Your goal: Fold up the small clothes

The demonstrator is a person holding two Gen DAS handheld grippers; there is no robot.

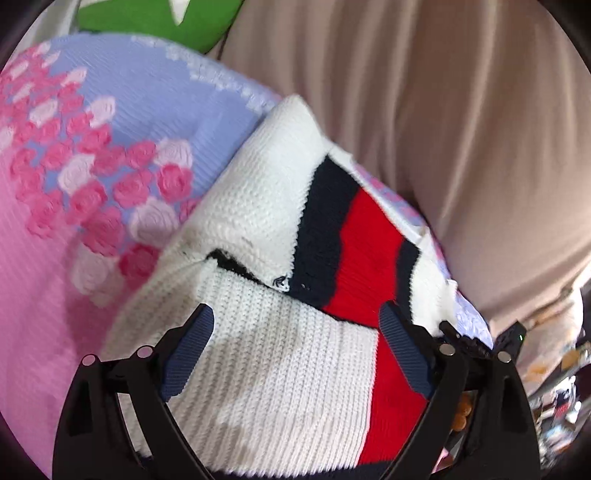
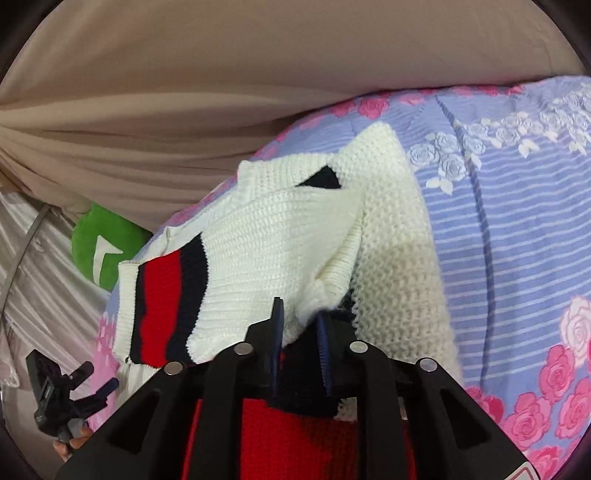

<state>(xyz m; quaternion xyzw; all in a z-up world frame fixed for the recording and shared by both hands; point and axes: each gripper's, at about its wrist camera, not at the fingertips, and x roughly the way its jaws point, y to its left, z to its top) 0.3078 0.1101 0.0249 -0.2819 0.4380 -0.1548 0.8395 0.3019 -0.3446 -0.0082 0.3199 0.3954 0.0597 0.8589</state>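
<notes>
A small white knit sweater (image 1: 258,206) with navy and red stripes lies partly folded on a rose-patterned bedspread (image 1: 55,240). My left gripper (image 1: 297,321) is open, its blue pads wide apart above the white and red knit. In the right wrist view the sweater (image 2: 266,258) shows with a sleeve folded over. My right gripper (image 2: 299,325) is shut on a bunched white fold of the sweater. The left gripper (image 2: 98,376) appears at the lower left of that view, beside the sweater's striped hem.
A beige curtain (image 2: 221,74) hangs behind the bed. A green plush cushion (image 2: 103,243) sits at the bed's far corner, also in the left wrist view (image 1: 147,22). Cluttered items (image 1: 561,398) lie off the bed's edge.
</notes>
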